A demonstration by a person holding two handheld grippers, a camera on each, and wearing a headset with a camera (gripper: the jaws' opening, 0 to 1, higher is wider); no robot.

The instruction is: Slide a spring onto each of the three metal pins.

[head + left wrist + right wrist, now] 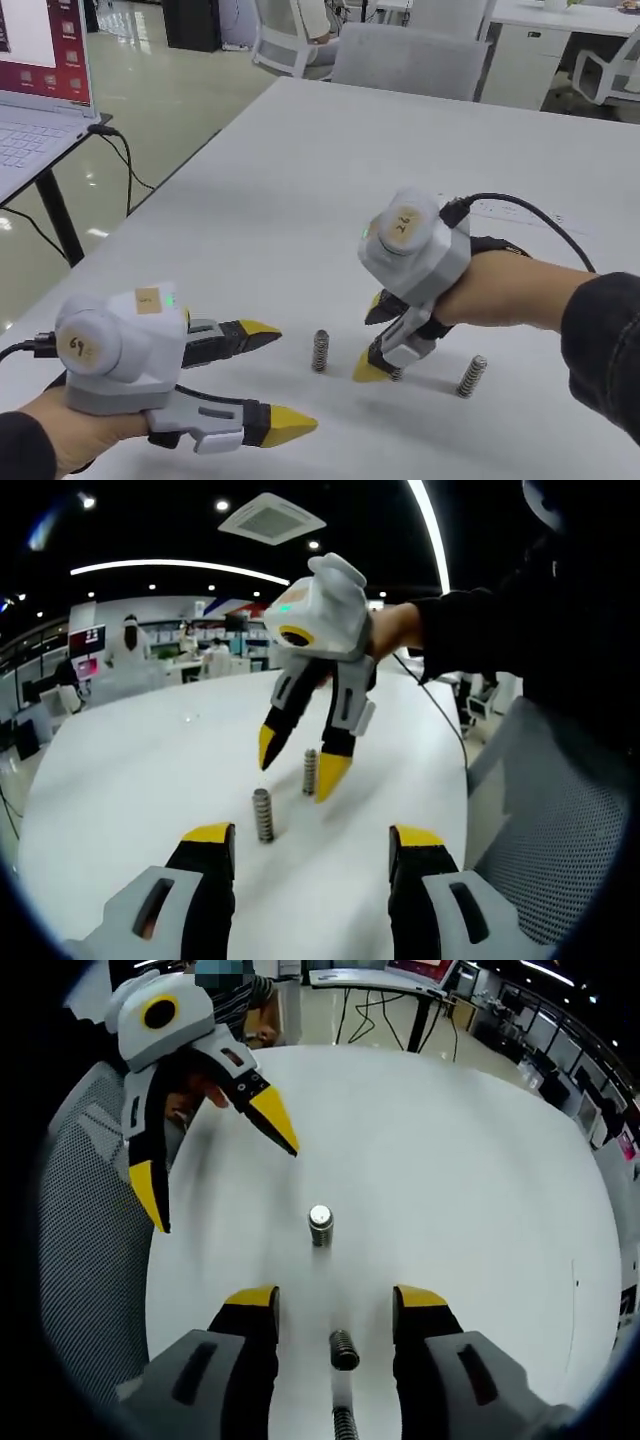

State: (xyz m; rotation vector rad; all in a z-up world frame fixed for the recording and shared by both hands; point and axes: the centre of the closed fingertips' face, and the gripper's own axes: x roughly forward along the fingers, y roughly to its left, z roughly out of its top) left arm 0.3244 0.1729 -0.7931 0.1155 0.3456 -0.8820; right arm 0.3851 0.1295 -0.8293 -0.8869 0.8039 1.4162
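Three small coil springs stand on the white table [300, 200]. One upright spring [320, 350] [263, 814] [320, 1225] has a shiny metal pin top and stands alone between the two grippers. My right gripper [374, 338] [335, 1300] [300, 763] points down, open, its jaws on either side of a second spring [396, 373] [310, 770] [344, 1350] without closing on it. A third spring [472, 375] leans to its right. My left gripper [275, 378] [313, 835] [215, 1165] lies low at the near left, open and holding nothing.
A laptop [40, 80] sits on a side stand at the far left, with cables hanging under it. Office chairs [410, 60] stand past the table's far edge. The table's left edge [150, 195] runs diagonally.
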